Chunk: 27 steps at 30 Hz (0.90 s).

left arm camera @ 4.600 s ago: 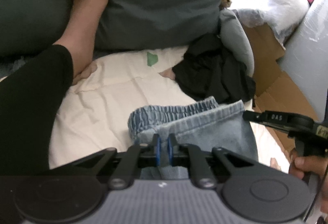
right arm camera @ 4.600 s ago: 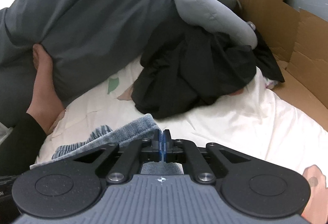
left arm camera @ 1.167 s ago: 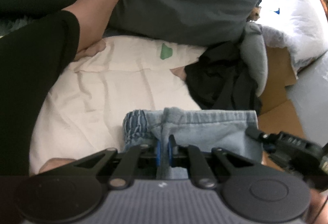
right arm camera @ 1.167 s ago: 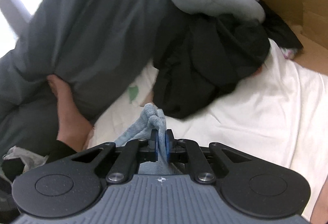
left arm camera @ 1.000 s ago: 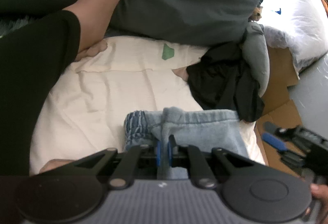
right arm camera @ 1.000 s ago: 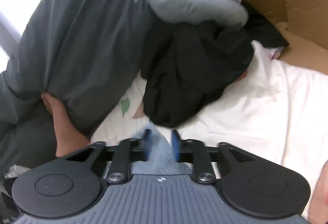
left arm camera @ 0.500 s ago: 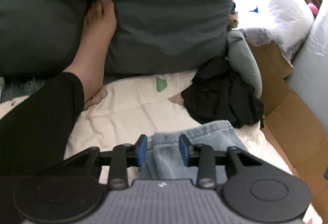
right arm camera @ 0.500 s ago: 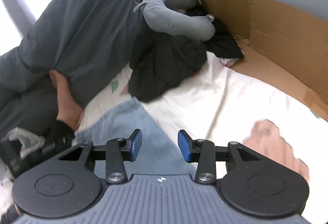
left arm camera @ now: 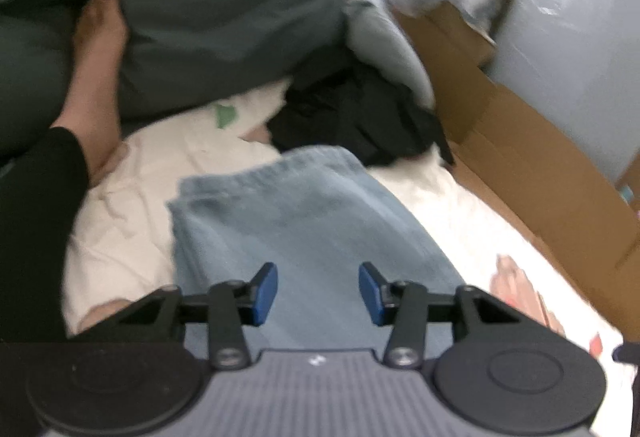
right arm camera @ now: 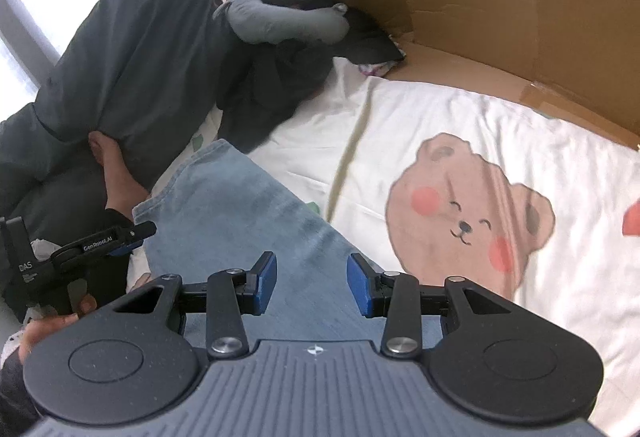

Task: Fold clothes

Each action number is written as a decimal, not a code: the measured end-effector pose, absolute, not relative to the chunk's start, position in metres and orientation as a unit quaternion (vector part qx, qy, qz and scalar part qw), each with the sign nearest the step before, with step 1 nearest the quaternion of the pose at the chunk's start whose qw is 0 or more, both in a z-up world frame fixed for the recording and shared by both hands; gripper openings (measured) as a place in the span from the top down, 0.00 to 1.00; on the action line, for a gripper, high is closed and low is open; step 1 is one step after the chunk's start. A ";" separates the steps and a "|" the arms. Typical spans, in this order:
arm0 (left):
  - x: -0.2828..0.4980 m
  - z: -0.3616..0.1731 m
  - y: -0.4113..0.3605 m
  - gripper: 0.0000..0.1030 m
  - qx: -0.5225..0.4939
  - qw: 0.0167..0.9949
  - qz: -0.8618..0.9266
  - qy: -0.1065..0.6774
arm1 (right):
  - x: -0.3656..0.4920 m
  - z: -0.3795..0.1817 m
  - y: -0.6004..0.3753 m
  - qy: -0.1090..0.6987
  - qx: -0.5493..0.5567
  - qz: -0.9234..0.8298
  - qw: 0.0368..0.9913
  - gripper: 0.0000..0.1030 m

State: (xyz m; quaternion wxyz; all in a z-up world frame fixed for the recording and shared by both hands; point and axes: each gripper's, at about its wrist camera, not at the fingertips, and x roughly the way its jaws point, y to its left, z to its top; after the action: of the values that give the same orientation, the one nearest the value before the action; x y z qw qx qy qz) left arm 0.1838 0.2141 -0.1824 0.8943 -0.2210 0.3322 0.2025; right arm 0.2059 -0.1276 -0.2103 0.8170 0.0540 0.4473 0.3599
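On bedsheet (right arm camera: 440,125): folded jeans (left arm camera: 304,213) (released).

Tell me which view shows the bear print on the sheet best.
The right wrist view: the bear print shows whole and fairly sharp on the white sheet, right of the folded denim. The left wrist view catches only a blurred pinkish patch at the sheet's right.

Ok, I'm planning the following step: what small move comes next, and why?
Probably lower both grippers to the near edge of the jeans for another fold. The left gripper has just been opening, the right gripper is open, neither holds cloth, and the jeans lie long on the sheet.
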 end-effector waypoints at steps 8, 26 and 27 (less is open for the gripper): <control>0.175 -0.192 0.143 0.53 -0.157 0.900 0.118 0.389 | 0.183 -0.251 -0.155 0.412 0.071 0.355 0.836 0.55; 0.137 -0.227 0.058 0.88 -0.070 0.860 0.052 0.502 | 0.156 -0.321 -0.205 0.414 0.128 0.297 0.851 0.61; 0.136 -0.232 0.055 0.88 -0.061 0.855 0.055 0.513 | 0.155 -0.324 -0.207 0.414 0.128 0.296 0.851 0.62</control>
State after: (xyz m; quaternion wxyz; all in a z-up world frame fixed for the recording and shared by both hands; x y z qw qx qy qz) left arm 0.1359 0.0550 -0.2316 0.8546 -0.0607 0.5129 0.0549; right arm 0.1548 -0.2073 -0.3239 0.8512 0.1278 0.4145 0.2956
